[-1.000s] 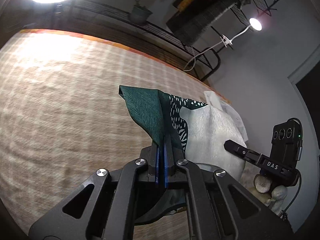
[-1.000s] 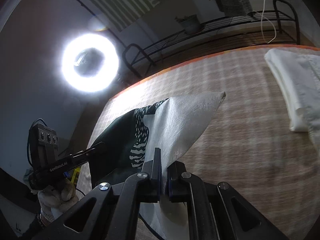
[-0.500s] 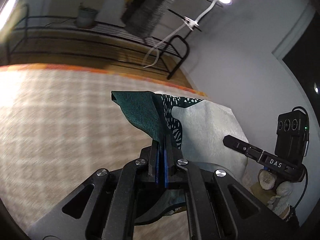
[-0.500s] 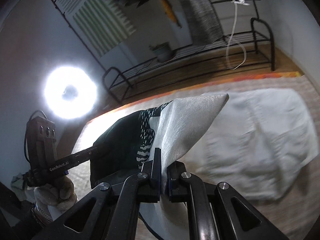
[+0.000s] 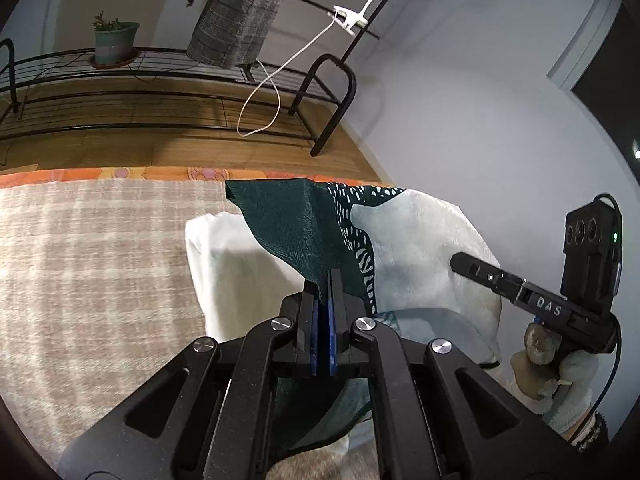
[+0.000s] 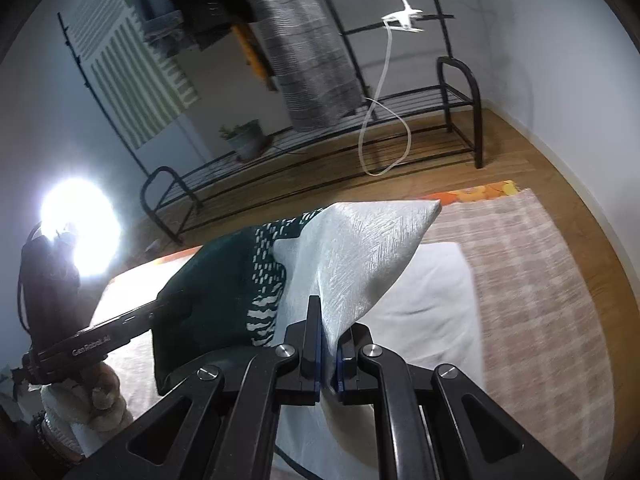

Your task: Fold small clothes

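A pale checked rug (image 5: 92, 280) with an orange border covers a wooden floor; behind it, at 12 o'clock, a black metal rack (image 6: 320, 136) carries a potted plant (image 5: 114, 42), and a grey woven cloth (image 6: 308, 52) hangs above. A ring light (image 6: 78, 232) glares at 9 o'clock in the right wrist view.

A white cloth (image 6: 440, 292) lies flat on the rug. Above it, the small garment (image 5: 304, 232), dark green with white flecks on one side and pale grey on the other, hangs lifted between both tools. The left gripper (image 5: 323, 280) is clenched on a green corner, which stands up toward 11 o'clock from its tips. The right gripper (image 6: 328, 320) is clamped on a pale grey corner pointing to 1 o'clock. Each tool shows in the other's view: the right at 3 o'clock, the left at 8 o'clock, well apart, so the top edge is stretched between them.

This looks like the carry-and-lay step: the garment is held up by two corners, not yet set down. The next move probably calls for lowering both corners evenly, so the hanging end touches down first and the cloth spreads flat without bunching, before any fold is made.
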Motion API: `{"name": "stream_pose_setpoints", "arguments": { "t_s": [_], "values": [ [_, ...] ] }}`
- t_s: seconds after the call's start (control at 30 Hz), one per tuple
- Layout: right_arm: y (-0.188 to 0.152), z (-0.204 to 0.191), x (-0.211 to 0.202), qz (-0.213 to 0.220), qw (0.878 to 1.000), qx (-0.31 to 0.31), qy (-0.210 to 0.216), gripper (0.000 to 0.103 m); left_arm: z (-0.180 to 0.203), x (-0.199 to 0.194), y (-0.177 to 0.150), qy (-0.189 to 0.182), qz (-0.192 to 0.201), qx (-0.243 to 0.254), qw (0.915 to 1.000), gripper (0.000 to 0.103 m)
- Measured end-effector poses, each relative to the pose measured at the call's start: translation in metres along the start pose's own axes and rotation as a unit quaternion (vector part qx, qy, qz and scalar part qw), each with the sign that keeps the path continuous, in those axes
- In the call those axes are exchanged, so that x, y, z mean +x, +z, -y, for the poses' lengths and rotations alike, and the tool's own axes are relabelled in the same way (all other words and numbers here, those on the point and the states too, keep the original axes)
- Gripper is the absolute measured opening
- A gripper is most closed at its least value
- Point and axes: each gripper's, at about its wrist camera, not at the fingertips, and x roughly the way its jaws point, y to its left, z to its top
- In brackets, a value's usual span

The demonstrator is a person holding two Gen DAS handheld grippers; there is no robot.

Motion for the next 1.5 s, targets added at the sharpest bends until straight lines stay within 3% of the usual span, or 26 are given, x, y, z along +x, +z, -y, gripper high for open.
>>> {"name": "stream_pose_setpoints", "arguments": {
  "t_s": [0.17, 0.27, 0.4, 0.6, 1.0, 1.5],
  "values": [
    [0.003, 0.024, 0.021, -0.017, 0.999, -0.002, -0.032, 0.002, 0.004, 0.019, -0.005, 0.046, -0.004, 0.015, 0.9988, 0.001],
    [0.003, 0.029, 0.031, -0.030, 0.997, -0.013, -0.068, 0.011, 0.001, 0.021, -0.005, 0.061, -0.008, 0.013, 0.9980, 0.001],
    [0.002, 0.031, 0.028, -0.031, 0.993, -0.018, -0.112, 0.027, 0.001, 0.010, -0.009, 0.070, -0.003, 0.022, 0.9973, 0.001],
    [0.002, 0.026, 0.001, -0.008, 0.993, -0.013, -0.117, 0.027, 0.008, -0.018, -0.015, 0.069, 0.007, 0.031, 0.9971, 0.001],
    [-0.007, -0.045, -0.081, 0.044, 0.990, -0.034, -0.126, 0.027, 0.046, -0.123, -0.039, 0.070, 0.058, 0.095, 0.9913, 0.001],
    [-0.083, -0.162, -0.187, 0.113, 0.983, -0.050, -0.138, 0.030, 0.051, -0.265, -0.107, 0.053, 0.111, 0.144, 0.9819, 0.005]
  ]
}}
